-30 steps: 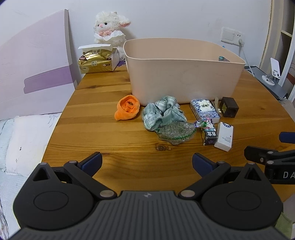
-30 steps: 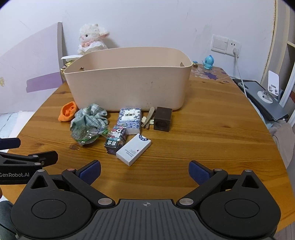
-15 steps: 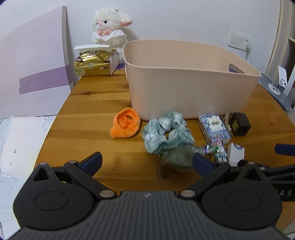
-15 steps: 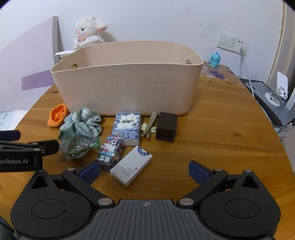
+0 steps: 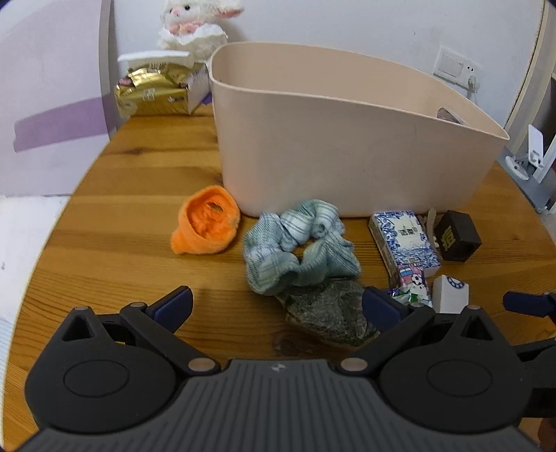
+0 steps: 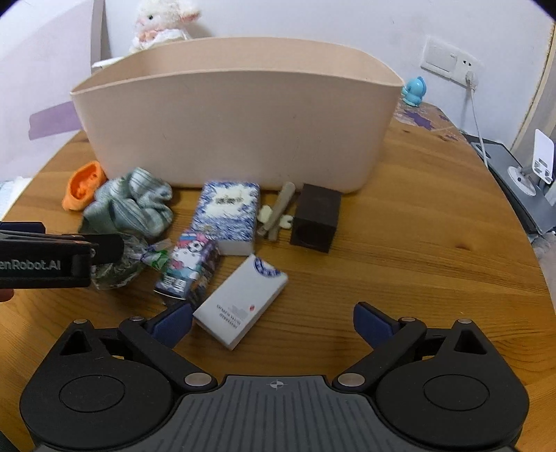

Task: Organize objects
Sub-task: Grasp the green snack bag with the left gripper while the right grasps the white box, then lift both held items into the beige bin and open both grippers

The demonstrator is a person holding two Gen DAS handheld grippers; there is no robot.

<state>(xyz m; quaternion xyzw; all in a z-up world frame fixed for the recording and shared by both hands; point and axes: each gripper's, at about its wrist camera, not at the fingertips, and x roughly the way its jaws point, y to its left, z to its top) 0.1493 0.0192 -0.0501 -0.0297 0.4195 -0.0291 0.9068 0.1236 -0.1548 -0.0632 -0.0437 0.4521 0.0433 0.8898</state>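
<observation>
A beige plastic bin [image 5: 347, 139] [image 6: 243, 118] stands on the round wooden table [image 5: 139, 264]. In front of it lie an orange cloth [image 5: 205, 219], a green scrunchie [image 5: 299, 243], a clear bag of dark bits [image 5: 326, 313], a blue-white tissue pack [image 6: 227, 212], a cartoon-print packet [image 6: 189, 269], a white box [image 6: 243, 299], a dark brown cube [image 6: 316, 217] and a small stick [image 6: 279, 210]. My left gripper [image 5: 278, 306] is open just short of the bag. My right gripper [image 6: 272, 320] is open, the white box close to its left finger.
A gold tissue box [image 5: 156, 92] and a white plush lamb [image 5: 194, 27] sit behind the bin at the back left. A blue figurine [image 6: 413, 90] stands back right. A grey stand with a white holder [image 6: 531, 167] is off the table's right edge.
Both grippers have moved forward toward the objects, which now look larger and closer. Both stay open. Nothing on the table has shifted.
</observation>
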